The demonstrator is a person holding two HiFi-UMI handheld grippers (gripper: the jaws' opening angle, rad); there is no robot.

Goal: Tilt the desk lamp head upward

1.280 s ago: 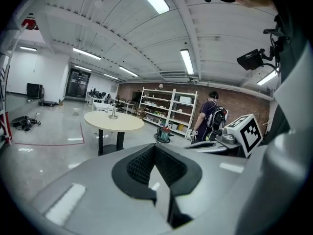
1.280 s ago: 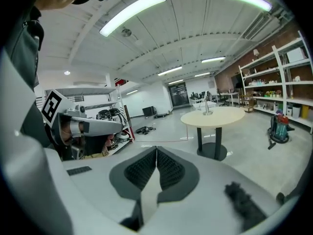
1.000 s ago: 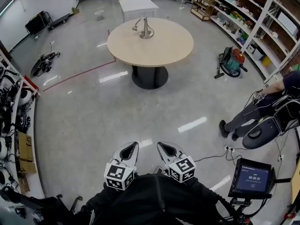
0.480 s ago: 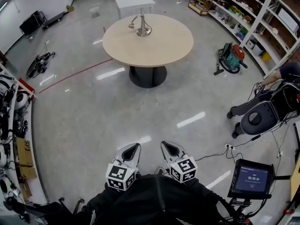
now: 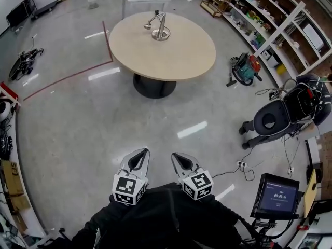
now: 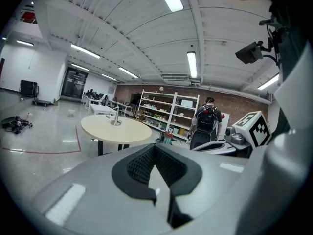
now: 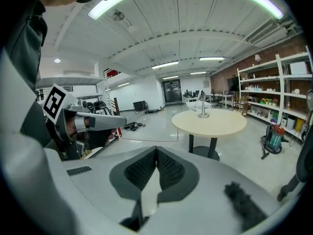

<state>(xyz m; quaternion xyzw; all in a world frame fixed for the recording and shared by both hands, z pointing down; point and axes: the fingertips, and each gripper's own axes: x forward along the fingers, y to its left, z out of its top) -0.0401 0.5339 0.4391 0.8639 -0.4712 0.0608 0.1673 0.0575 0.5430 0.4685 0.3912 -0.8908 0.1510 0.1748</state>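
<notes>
A silver desk lamp (image 5: 158, 26) with a bent neck and a round base stands on the far side of a round beige table (image 5: 181, 56). The lamp (image 6: 115, 118) shows small and far off in the left gripper view, and the lamp (image 7: 203, 109) likewise in the right gripper view. My left gripper (image 5: 138, 157) and right gripper (image 5: 179, 160) are held close to my body, side by side, well short of the table. Both are shut with nothing between their pads.
Grey polished floor lies between me and the table. A wheeled chair-like machine (image 5: 277, 117) and a person stand at the right, with cables on the floor. A monitor on a stand (image 5: 275, 196) is at the lower right. Shelves (image 5: 270, 25) line the right wall; a vacuum cleaner (image 5: 243, 69) is beside them.
The view has moved forward toward the table, which now looks larger and nearer. The person and machine at the right have shifted. Both grippers stay shut in the same place.
</notes>
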